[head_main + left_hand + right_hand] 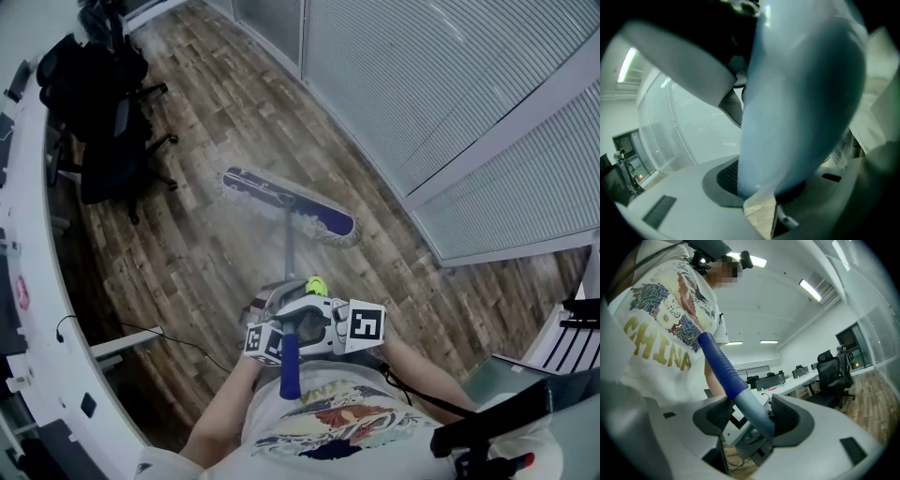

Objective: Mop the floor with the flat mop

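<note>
The flat mop's purple, white-fringed head [291, 204] lies on the wooden floor, and its grey pole [289, 251] runs back to both grippers at my chest. The blue grip [290, 367] sticks out below them. My left gripper [272, 326] is shut on the pole; in the left gripper view the pale pole [797, 93] fills the picture and lies against both pads of the left gripper [764, 185]. My right gripper [325, 314] is open around the handle. In the right gripper view the pole [752, 408] crosses between the right gripper's [752, 417] wide-set pads with a gap on the left.
Black office chairs [108, 112] stand at the far left beside a long curved white desk [28, 281]. A cable [141, 330] trails on the floor by the desk. Glass walls with blinds [431, 94] close off the right. More desks and chairs [832, 373] show behind.
</note>
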Motion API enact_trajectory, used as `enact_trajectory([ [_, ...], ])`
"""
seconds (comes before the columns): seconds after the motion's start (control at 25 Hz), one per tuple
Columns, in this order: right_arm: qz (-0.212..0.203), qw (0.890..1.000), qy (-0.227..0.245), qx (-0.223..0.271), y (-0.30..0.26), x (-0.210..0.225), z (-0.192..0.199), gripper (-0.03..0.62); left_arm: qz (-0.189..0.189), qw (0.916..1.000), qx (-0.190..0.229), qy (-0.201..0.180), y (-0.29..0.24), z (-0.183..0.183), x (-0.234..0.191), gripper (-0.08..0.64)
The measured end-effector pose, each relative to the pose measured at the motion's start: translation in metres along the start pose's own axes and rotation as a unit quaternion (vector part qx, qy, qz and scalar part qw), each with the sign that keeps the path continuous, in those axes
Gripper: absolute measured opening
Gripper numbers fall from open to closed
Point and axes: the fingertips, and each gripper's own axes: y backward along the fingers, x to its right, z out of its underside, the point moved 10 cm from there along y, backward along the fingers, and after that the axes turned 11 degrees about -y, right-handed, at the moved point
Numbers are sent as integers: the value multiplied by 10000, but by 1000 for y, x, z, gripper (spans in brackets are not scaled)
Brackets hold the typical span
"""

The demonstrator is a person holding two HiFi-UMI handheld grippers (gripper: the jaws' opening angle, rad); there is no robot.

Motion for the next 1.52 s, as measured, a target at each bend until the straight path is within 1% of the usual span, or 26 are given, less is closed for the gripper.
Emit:
enact_trajectory([
  [0.12,-31,10000,-83,-40,28,47,-23,248,19,10000,-70,3,-38,-1,-45,95],
  [0.2,-53,10000,-47,-24,45,78,-39,249,54,9999,-116,-6,-62,-1,-75,95],
  [0.28,-99,9999,22,102,59,110,-56,249,40,9999,-137,-12,-83,1,-106,95],
  [0.4,-149,9995,4,275,76,156,-81,249,-13,9999,-160,-25,-113,4,-153,94],
  [0.64,-27,9993,52,369,107,220,-110,249,144,9997,-132,-171,-160,10,-215,94],
  [0.84,-3,9990,160,429,115,301,-139,249,273,9994,-10,-234,-200,43,-285,94],
  [1.04,295,9979,-139,552,109,389,-180,252,453,9985,29,-302,-229,78,-377,95],
  [1.24,466,9962,-135,728,101,476,-224,252,555,9977,154,-347,-253,110,-469,94],
  [1.4,633,9940,-116,883,99,526,-246,252,515,9981,225,-244,-270,124,-523,92],
  [1.52,626,9944,-81,847,94,544,-256,252,524,9983,181,-197,-272,131,-542,93],
])
